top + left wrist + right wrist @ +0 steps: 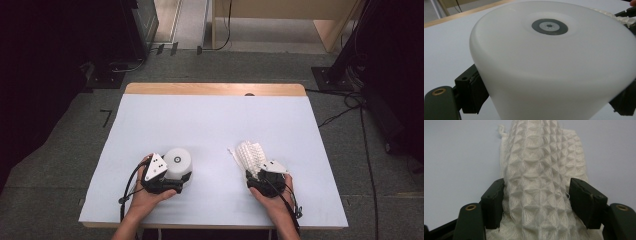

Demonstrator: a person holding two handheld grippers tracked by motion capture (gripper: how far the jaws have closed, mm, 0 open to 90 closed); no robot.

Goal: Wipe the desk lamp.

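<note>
The left gripper (176,180) has its two black jaws pressed on the sides of a white cup (177,162), one jaw on each side, so it is holding the cup. In the left gripper view the cup (554,67) is upside down, with its flat bottom facing up. On that bottom sits a small grey ring mark (549,26) with tiny dots in the middle; it has no words or letters that can be read. The cup stands on the white table (210,125), near the front edge on the left side. The right gripper (257,176) has its jaws about half way apart, with a white waffle cloth (251,154) lying between them. In the right gripper view the cloth (541,175) is bumpy with little squares and runs away from the jaws in a long folded strip. The left jaw looks like it touches the cloth edge, and the right jaw sits just beside it, but it is hard to tell if they really squeeze it. The cloth lies flat on the table, on the right side, well apart from the cup. A person's hands hold both grippers from the front of the table.
</note>
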